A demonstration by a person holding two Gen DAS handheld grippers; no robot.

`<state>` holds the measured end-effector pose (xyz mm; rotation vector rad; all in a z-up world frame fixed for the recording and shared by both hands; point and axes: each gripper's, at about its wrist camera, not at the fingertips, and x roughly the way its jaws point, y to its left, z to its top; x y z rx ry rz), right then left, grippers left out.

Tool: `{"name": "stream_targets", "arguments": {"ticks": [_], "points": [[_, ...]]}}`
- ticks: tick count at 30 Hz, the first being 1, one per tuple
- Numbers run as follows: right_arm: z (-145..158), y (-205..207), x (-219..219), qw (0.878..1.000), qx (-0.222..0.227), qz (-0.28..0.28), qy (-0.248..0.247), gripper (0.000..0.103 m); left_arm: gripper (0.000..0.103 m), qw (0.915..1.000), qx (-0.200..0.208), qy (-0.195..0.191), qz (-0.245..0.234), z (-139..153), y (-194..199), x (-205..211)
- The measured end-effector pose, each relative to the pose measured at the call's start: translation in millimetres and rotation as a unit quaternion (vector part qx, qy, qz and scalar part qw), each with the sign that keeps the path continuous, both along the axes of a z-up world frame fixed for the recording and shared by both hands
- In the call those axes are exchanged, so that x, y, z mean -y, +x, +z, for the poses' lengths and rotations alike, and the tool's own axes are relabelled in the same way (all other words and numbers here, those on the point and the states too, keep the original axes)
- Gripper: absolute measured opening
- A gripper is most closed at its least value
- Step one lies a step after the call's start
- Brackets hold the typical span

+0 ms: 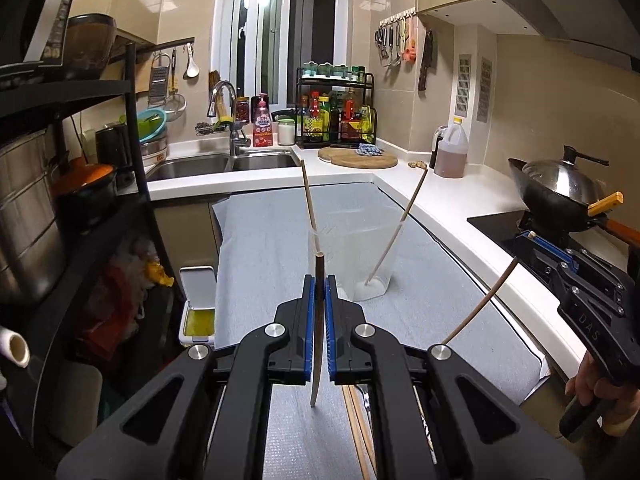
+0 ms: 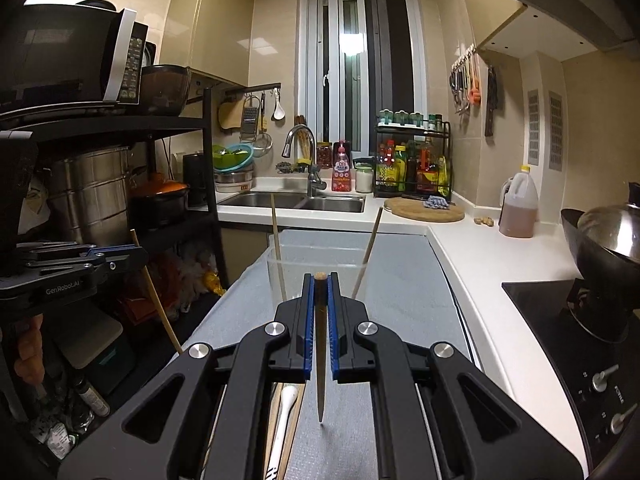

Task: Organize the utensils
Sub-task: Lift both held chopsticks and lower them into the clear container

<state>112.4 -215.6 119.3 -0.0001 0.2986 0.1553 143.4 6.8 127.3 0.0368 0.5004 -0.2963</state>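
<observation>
The left tongs [image 1: 320, 280] are pressed together on a chopstick [image 1: 318, 340], which runs lengthwise between the blue pads with its tip poking out just past the fingertips. The right tongs [image 2: 320, 280] pinch a second chopstick [image 2: 320, 360] the same way, its pointed end hanging free below the pads. Ahead of both, a clear plastic cup [image 1: 370, 256] stands upright on the grey mat [image 1: 264, 240] covering the tabletop [image 1: 460, 200]; two more chopsticks [image 1: 394, 232] lean inside it, one to each side, their upper ends well above the rim. From the right wrist view the cup [image 2: 316, 264] sits just beyond the fingertips. Below the right tongs lies what looks like a white spoon [image 2: 286, 408] beside some wooden sticks, though that corner is mostly hidden.
</observation>
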Motion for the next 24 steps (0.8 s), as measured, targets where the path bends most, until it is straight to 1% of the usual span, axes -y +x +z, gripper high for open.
{"name": "stream_targets", "arguments": {"ticks": [4, 7, 10, 14, 16, 20, 24], "points": [[15.3, 12.2, 2.0, 1.000, 0.000, 0.008, 0.010, 0.007, 0.005, 0.9999, 0.003, -0.005, -0.010, 14.9, 9.3, 3.1], [35.9, 23.6, 3.8, 1.000, 0.008, 0.011, 0.012, 0.007, 0.005, 0.9998, 0.012, -0.008, -0.014, 30.8, 17.9, 5.3], [61.3, 33.4, 5.9, 1.000, 0.020, 0.015, 0.020, 0.007, 0.005, 0.9993, 0.028, -0.016, -0.021, 52.9, 25.4, 6.8], [97.7, 46.5, 8.4, 0.998, 0.041, 0.022, 0.034, 0.007, 0.005, 0.9973, 0.063, -0.026, -0.028, 86.3, 36.0, 11.7], [112.0, 52.3, 8.0, 0.998, 0.054, 0.024, 0.036, 0.007, 0.005, 0.9962, 0.078, -0.026, -0.030, 97.8, 41.8, 17.4], [128.8, 68.2, 4.4, 0.996, 0.083, 0.014, 0.021, 0.006, 0.005, 0.9935, 0.108, -0.026, -0.026, 113.6, 58.8, 30.4], [129.9, 95.4, 5.1, 0.996, 0.087, 0.007, 0.018, 0.006, 0.005, 0.9926, 0.114, -0.037, -0.019, 112.9, 77.2, 39.6]]}}
